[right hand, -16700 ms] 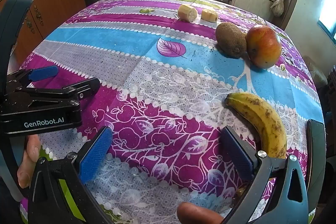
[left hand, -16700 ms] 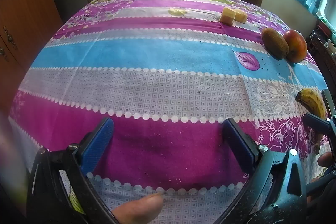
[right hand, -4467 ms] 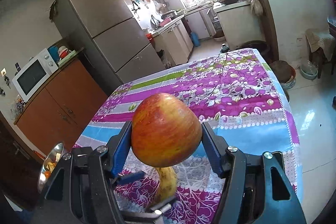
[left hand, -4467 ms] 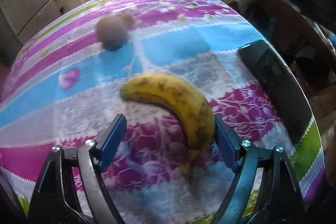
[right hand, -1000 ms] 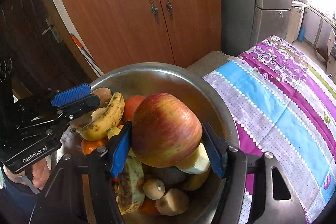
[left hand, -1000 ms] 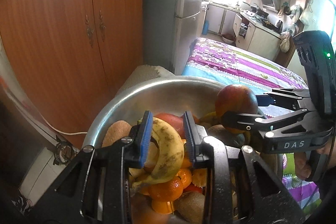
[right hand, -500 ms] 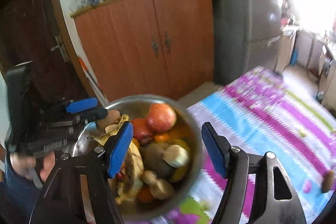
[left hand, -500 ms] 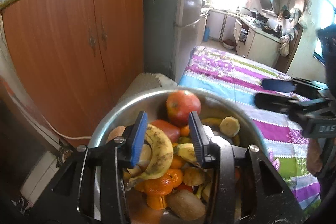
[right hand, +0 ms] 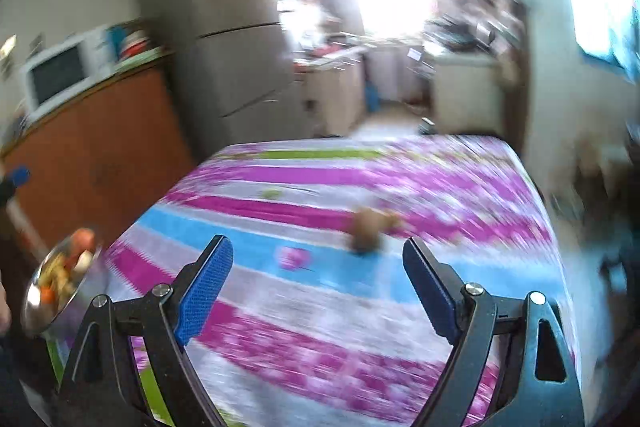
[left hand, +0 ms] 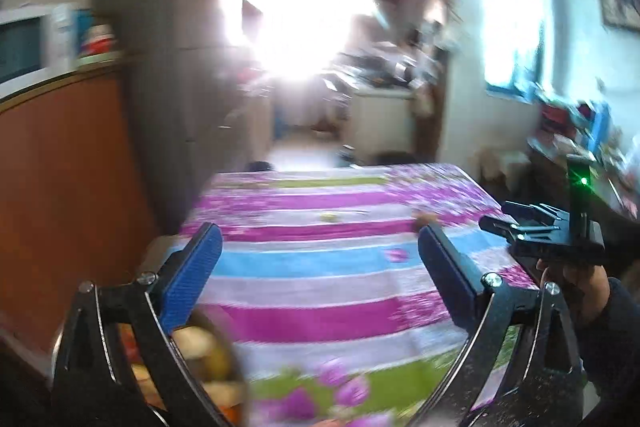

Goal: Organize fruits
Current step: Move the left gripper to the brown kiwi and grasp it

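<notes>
Right gripper [right hand: 316, 277]: jaws wide apart, empty. Blurred brown oval fruit [right hand: 366, 227] on the striped counter [right hand: 460, 267] lies ahead, slightly right of centre. Left gripper [left hand: 320, 267]: jaws wide, empty, farther off.

The left gripper [left hand: 318, 259] has black curved arms, blue ribbed pads [left hand: 192, 277] and silver screws behind them. The right gripper [right hand: 318, 283] is built the same; its black body carries a green light, held by a hand [left hand: 580, 277] in a dark sleeve [left hand: 616, 339].
</notes>
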The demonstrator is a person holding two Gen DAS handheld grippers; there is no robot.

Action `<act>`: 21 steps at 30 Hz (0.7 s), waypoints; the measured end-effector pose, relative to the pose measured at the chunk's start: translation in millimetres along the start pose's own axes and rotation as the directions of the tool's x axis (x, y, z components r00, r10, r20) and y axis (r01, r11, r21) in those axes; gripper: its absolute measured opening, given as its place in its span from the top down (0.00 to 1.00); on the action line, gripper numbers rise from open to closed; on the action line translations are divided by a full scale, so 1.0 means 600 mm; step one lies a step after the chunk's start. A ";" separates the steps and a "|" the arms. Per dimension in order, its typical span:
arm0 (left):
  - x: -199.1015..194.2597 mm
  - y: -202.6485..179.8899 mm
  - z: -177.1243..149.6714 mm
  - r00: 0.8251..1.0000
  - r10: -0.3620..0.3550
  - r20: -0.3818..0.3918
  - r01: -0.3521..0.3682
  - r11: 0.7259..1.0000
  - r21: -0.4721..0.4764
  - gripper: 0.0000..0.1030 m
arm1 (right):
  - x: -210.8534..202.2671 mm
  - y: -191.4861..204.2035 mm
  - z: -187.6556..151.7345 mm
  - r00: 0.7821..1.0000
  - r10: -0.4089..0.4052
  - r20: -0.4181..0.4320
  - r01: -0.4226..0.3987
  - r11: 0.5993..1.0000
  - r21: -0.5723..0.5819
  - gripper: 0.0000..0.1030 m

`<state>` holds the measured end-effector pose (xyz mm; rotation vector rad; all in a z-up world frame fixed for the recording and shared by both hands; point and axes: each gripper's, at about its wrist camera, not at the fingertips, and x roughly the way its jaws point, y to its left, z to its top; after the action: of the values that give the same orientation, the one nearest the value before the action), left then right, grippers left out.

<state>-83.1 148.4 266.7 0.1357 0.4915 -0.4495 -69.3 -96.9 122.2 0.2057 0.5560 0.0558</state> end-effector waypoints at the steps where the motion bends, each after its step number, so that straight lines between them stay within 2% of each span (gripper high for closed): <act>1: 0.040 -0.022 0.001 0.999 -0.027 -0.027 0.027 1.000 0.008 0.04 | 0.000 -0.023 -0.007 1.000 -0.011 -0.003 0.011 1.000 0.028 0.14; 3: 0.108 -0.051 -0.003 0.996 -0.052 -0.075 0.053 0.999 0.009 0.04 | 0.001 -0.058 -0.021 1.000 -0.028 -0.005 0.029 0.998 0.054 0.14; 6: 0.214 -0.103 -0.026 0.980 -0.077 -0.184 0.083 0.996 0.028 0.07 | 0.005 -0.083 -0.034 1.000 -0.021 -0.022 0.023 0.998 0.066 0.14; 8: 0.277 -0.134 -0.048 0.961 -0.079 -0.267 0.098 0.994 0.056 0.10 | -0.008 -0.096 -0.033 1.000 -0.018 -0.018 0.019 0.998 0.064 0.14; 11: 0.355 -0.166 -0.066 0.927 -0.123 -0.355 0.136 0.991 0.013 0.15 | -0.023 -0.112 -0.016 1.000 0.004 0.014 -0.005 0.996 0.095 0.14; 14: 0.396 -0.196 -0.069 0.921 -0.120 -0.372 0.134 0.991 0.012 0.17 | -0.040 -0.134 -0.014 0.999 -0.007 0.052 0.000 0.991 0.131 0.14; 18: 0.456 -0.232 -0.064 0.917 -0.080 -0.391 0.109 0.993 0.052 0.17 | -0.039 -0.165 -0.018 0.998 0.025 0.066 -0.039 0.973 0.229 0.14; 21: 0.481 -0.235 -0.060 0.912 -0.088 -0.400 0.103 0.995 0.016 0.17 | -0.035 -0.171 -0.022 0.998 0.025 0.057 -0.038 0.970 0.240 0.14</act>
<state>65.6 -80.1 92.8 0.2423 0.8953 -0.5296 -94.5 -196.9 100.5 0.4524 0.5051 0.0133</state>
